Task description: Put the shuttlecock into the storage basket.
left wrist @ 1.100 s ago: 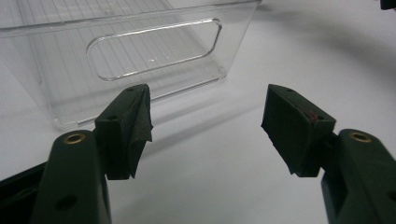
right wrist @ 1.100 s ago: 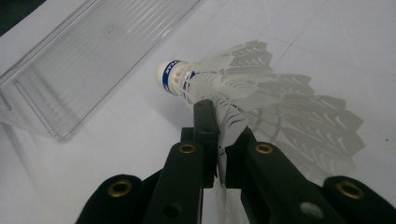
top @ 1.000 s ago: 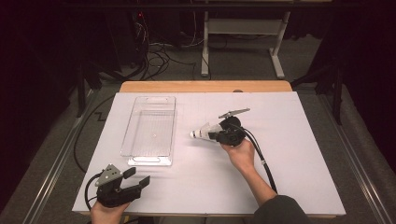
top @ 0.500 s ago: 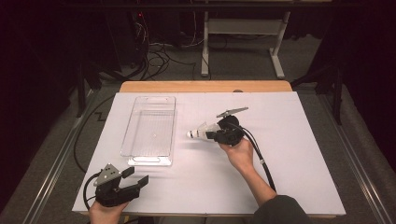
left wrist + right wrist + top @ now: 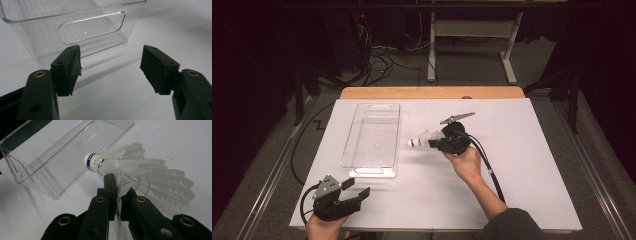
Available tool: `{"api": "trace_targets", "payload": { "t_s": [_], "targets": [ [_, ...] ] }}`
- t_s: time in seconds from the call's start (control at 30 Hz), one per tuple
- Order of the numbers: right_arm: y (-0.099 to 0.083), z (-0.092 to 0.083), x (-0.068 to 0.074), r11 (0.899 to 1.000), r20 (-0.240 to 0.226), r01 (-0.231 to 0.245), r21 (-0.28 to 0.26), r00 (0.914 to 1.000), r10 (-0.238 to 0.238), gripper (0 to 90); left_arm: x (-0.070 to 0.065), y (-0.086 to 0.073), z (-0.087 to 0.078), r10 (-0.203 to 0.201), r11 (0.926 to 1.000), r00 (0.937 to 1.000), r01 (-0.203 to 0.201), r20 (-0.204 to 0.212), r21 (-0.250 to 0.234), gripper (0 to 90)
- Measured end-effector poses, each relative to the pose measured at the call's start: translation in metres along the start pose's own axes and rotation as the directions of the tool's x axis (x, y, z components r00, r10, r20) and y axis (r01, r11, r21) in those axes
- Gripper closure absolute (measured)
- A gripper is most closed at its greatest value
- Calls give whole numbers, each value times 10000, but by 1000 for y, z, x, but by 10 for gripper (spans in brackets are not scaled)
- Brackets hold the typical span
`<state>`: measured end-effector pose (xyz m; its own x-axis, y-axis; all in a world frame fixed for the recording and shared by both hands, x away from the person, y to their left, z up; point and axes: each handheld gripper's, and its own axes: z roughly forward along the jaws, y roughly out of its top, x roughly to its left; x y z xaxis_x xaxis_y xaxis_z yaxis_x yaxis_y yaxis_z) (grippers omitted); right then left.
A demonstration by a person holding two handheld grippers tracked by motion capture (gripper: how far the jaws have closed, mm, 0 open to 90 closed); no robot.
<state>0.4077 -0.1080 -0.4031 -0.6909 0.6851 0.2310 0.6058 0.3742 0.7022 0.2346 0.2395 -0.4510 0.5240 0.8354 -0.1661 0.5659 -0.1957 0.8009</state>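
Right gripper (image 5: 117,195): its two black jaws rise from the bottom edge, drawn together and pinching the skirt of the shuttlecock.
Shuttlecock (image 5: 117,166): white feathered skirt, white rounded cork with a blue band; the cork points up and to the left, toward the bin, and the feathers fan out to the right of the jaws.
Grip: the jaws clamp on a thin slice of the feather skirt, just behind the cork.
Clear plastic bin (image 5: 75,147): long, rectangular, transparent, with a ribbed floor; it lies on the desk beyond the cork, upper left.
Desk (image 5: 175,142): white surface with a faint grid of lines; the feathers' shadow falls on it at the right.
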Motion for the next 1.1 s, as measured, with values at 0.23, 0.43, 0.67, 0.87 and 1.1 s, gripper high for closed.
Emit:
{"api": "trace_targets", "payload": {
  "t_s": [0.23, 0.43, 0.67, 0.87, 1.1],
  "targets": [
    [5, -1, 5, 9999, -144, 120, -64, 9998, -120, 887, 1, 0, 0, -4, 10000, 10000, 4, 21, 4, 334],
    [10, -2, 10, 9998, -295, 190, -92, 9994, -193, 887, 4, 0, -1, -126, 9999, 9999, 126, 15, -14, 334],
    [15, -2, 16, 9994, -374, 313, -125, 9988, -318, 887, 4, 0, -1, -111, 9999, 9999, 111, 5, -21, 334],
    [19, -3, 20, 9993, -430, 350, -130, 9984, -355, 887, 3, 0, -1, -85, 10000, 10000, 85, -10, -10, 335],
    [26, -2, 27, 9986, -495, 461, -263, 9976, -474, 887, 4, 0, -2, -58, 10000, 10000, 58, -16, 3, 334]
  ]
}}
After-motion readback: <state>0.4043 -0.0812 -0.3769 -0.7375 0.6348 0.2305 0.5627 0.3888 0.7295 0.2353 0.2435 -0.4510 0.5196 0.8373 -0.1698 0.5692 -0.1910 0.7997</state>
